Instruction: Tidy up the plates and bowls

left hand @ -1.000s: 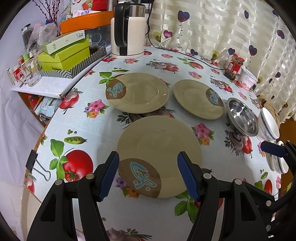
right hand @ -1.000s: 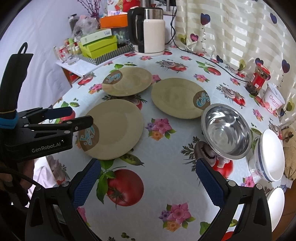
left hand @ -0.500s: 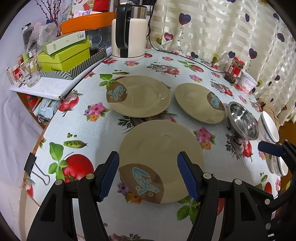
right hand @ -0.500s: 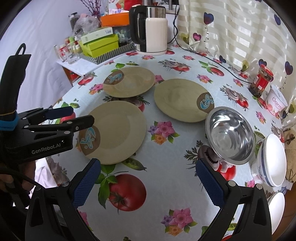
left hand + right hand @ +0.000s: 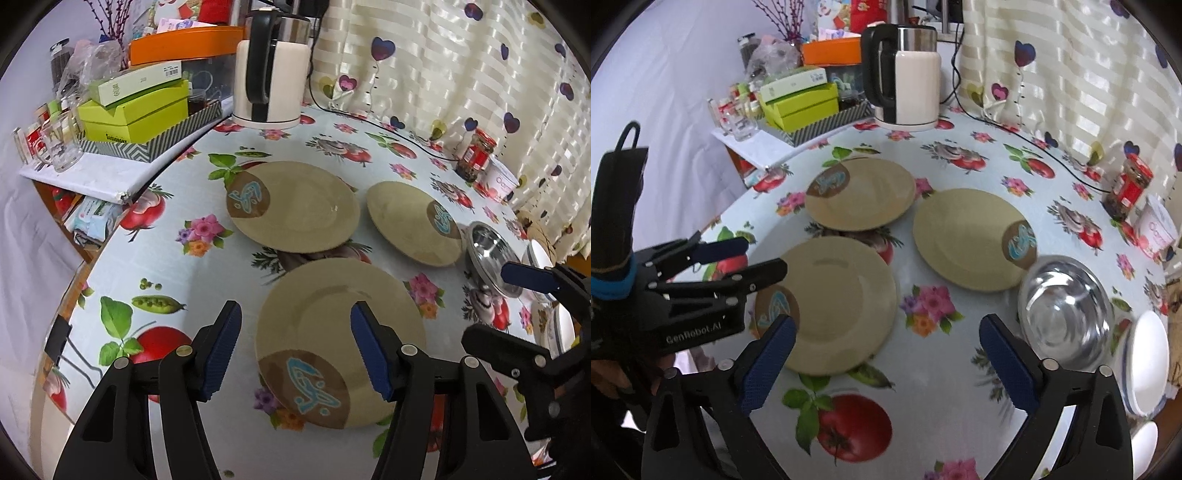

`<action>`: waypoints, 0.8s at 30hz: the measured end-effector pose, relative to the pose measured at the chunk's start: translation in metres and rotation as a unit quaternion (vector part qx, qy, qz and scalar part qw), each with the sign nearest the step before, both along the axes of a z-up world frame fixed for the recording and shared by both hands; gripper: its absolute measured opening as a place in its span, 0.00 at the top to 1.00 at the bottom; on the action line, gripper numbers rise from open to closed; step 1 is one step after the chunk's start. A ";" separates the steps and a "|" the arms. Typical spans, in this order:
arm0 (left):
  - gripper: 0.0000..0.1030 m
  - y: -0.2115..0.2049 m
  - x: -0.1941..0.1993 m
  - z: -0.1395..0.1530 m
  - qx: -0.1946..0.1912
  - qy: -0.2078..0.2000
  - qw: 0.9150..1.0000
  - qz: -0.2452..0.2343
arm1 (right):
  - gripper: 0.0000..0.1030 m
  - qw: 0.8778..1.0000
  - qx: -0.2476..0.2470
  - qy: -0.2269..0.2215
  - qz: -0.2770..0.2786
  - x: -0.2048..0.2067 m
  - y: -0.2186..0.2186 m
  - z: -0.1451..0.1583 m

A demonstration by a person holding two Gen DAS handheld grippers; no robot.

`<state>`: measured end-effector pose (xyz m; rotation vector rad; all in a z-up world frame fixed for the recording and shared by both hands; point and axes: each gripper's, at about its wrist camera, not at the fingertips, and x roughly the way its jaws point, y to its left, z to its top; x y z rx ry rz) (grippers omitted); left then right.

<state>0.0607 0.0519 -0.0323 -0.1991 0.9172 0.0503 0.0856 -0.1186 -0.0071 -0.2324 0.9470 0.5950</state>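
White bowls [image 5: 1147, 363] cut off — claws [image 5: 295, 347] agape

A home dining corner: a flowered oilcloth table [image 5: 960, 369] set with plates [image 5: 842, 302], an electric kettle [image 5: 905, 77] (plugged in), heart-print curtains [image 5: 1071, 74], cluttered boxes [image 5: 801, 103]

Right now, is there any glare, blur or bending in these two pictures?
Left wrist view: strong fisheye bending, dark corners, a soft sheen on the nearest plate. Right wrist view: same bending, bright streaky glare inside the steel bowl, which looks slightly smeared; the kettle stays sharp.
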 end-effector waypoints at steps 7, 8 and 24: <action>0.39 0.023 0.014 -0.005 -0.020 -0.002 1.000 0.022 | 0.21 1.000 0.010 0.008 0.001 0.023 0.014 -0.003; 0.39 0.026 0.015 -0.005 -0.025 -0.002 0.999 0.025 | 0.27 1.000 0.011 0.010 0.002 0.027 0.017 -0.003; 0.51 0.073 0.056 -0.027 -0.094 -0.002 0.994 0.056 | 0.56 0.998 0.033 0.060 -0.007 0.103 0.050 -0.027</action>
